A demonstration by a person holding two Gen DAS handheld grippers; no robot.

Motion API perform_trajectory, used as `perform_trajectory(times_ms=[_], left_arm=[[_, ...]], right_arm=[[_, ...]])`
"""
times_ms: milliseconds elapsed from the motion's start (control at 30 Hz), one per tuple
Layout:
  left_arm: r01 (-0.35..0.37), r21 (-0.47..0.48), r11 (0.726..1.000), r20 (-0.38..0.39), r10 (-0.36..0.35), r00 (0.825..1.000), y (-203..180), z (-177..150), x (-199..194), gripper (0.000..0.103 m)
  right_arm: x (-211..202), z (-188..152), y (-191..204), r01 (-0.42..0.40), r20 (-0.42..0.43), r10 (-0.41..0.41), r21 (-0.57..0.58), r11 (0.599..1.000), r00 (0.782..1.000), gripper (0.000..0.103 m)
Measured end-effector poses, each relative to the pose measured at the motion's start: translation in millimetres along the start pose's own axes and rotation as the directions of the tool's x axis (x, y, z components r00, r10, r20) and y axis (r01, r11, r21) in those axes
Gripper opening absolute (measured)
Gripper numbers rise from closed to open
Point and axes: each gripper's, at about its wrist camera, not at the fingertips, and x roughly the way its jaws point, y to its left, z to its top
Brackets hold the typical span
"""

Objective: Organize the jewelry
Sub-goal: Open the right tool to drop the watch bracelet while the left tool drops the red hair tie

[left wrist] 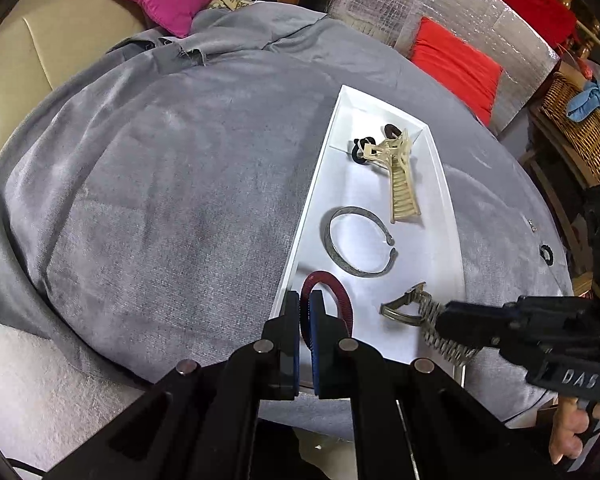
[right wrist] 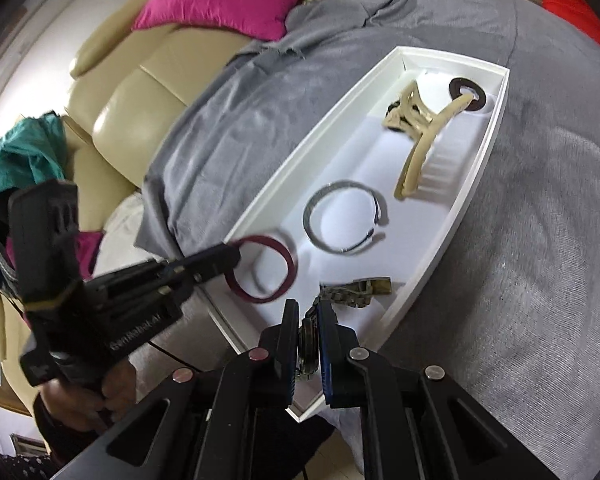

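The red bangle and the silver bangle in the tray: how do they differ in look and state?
The red bangle is a closed dark red ring; the silver bangle is grey metal with a gap in its ring. The red bangle is gripped on its rim by the left claw; the silver bangle lies free, touched by nothing. The red bangle is near the tray's end; the silver one is midway. Both are in the white tray.

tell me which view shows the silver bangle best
The left wrist view: the silver bangle lies sharp and whole in the white tray, its open ends clear. The right wrist view also shows it whole, but slightly blurred.
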Motion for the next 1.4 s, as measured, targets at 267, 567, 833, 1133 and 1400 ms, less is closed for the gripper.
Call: perform_trajectory(times_ms=[267,567,833,1133,1400], left_arm=[[0.004,-0.011,1.0,-0.025,-0.004,1.0,0.0,-0.8,5.0,0.004],[0.018,-0.027,0.999,-0.11,-0.02,0.994,-1.5,-1.2,19.0,0.007],[0.011,-0.027,1.0,-0.111,-0.014,0.994,-15.0,-1.5,5.2,0.045],[-0.107,0.064,0.992,0.009,0.107,0.994,-63.1,6.4,-32.5,0.062],[-0.03,0.243,0.969,0.086,0.009,0.996,-172.7,20.7,-32.5,0.063]], right_arm=[[-7.4,4.0,1.1,-0.005,-0.009,0.005,0.012,1.0,1.0,0.013],[-41.3,0.6,-20.0,-0.029,0.086,0.022,0.08,0.996,0.996,0.013],[-84.3,-20.2,-72.0,-0.02,0.159,-0.01,0.188,0.982,0.987,0.013],[-154.9,-69.7,-166.7,-0.034,0.291,-0.08,0.367,0.929,0.953,0.013],[-234.4,-134.5,-272.3,-0.145,0.482,-0.192,0.577,0.803,0.855,0.015]])
